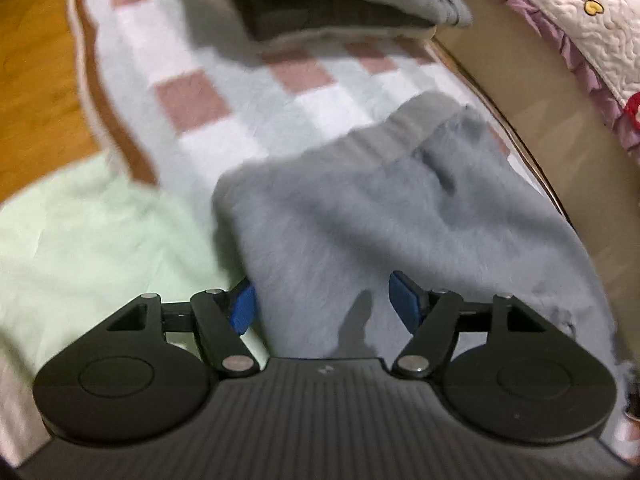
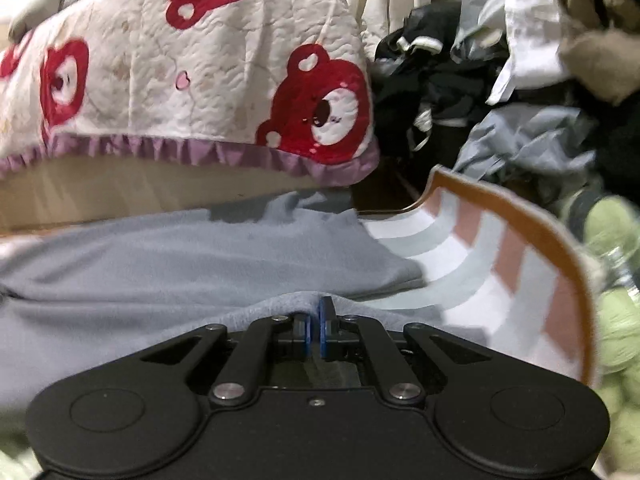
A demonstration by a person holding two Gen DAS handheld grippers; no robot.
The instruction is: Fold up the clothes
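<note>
Grey fleece garment (image 1: 360, 216) runs long axis 6 to 1 o'clock on checked mat (image 1: 224, 92). Left gripper (image 1: 322, 304) fingers spread above it; right gripper (image 2: 318, 328) level, pinching its edge.

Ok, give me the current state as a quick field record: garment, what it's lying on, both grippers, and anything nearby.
garment: grey fleece garment, spread out, partly rumpled
surface: checked pink-and-white mat with a brown border
left gripper: open, fingers either side of the fleece, not gripping
right gripper: shut on an edge fold of the fleece
folded stack: grey folded clothes at the mat's far end
beside mat: pale green cloth
bed: bear-print quilt with purple ruffle
unsorted: heap of dark and grey clothes
</note>
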